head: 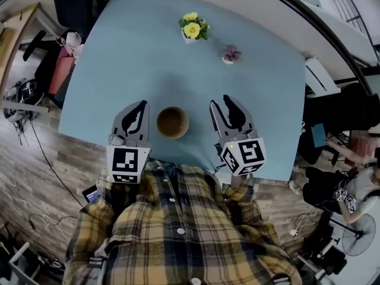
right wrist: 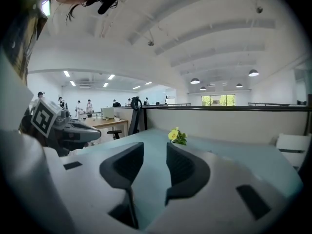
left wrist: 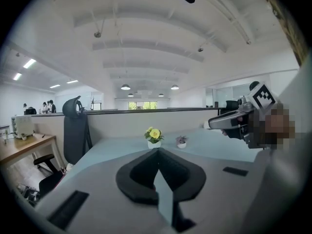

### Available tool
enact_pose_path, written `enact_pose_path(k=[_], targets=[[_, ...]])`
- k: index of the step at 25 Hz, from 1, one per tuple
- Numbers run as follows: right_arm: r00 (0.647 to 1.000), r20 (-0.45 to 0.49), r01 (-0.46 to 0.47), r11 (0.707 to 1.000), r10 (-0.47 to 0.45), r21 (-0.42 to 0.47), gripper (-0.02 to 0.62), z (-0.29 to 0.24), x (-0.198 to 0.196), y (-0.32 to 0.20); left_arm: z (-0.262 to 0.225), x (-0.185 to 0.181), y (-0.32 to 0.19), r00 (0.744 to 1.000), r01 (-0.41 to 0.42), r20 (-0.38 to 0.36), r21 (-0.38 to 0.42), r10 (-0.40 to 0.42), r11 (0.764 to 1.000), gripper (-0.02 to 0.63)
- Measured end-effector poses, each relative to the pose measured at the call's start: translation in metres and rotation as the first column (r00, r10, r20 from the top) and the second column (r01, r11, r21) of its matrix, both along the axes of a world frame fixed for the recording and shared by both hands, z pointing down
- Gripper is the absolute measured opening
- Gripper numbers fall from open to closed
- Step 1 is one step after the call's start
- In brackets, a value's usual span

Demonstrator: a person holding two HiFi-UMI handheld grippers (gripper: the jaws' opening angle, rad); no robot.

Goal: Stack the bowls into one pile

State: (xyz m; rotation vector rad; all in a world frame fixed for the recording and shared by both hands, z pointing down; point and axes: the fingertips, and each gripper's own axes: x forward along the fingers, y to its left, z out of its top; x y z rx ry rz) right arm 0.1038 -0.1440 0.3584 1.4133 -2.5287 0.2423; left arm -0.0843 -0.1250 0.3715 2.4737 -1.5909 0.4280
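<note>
Brightness: high and even in all three views.
Source: ceiling lamps (left wrist: 126, 87) above and beyond the left fingers (left wrist: 139, 172); a bright window (right wrist: 219, 100) far past the right fingers (right wrist: 124, 167).
Shadows: soft and faint on the table (head: 119, 58), between both fingers.
Distortion: heavy fisheye; gripper views black at the corners.
Focus: fingers slightly soft, room sharper.

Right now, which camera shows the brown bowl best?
The head view: it looks straight down on the bowl, whole, on the table. Both gripper views point out over the table and show none of it.
</note>
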Motion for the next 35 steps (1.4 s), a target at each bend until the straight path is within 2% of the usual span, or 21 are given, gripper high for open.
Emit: enact_pose_path(k=[9, 16, 25, 35], targets=[[0.986, 0.006, -0.168, 0.985, 0.167, 0.048, 0.051, -0.018, 0.048, 0.028, -0.012, 0.038, -0.013, 0.991, -0.133, -0.022, 0.009, 0.133, 0.991, -0.009], [0.964, 0.003, -0.265, 0.963, 0.265, 0.045, 0.011, -0.015, 0.075, 0.04, -0.011, 0.061, -0.017, 0.978, -0.204, -0.031, -0.004, 0.204, 0.979, -0.009], [0.948, 0.006, -0.32, 0.948, 0.319, 0.011, 0.002, -0.005, 0.09, 0.047, -0.007, 0.065, -0.017, 0.977, -0.213, -0.022, -0.014, 0.213, 0.977, -0.009], [0.953, 0.013, -0.301, 0.953, 0.301, -0.004, 0.002, -0.001, 0.09, 0.045, -0.003, 0.062, -0.013, 0.982, -0.187, -0.011, -0.02, 0.187, 0.982, -0.009]])
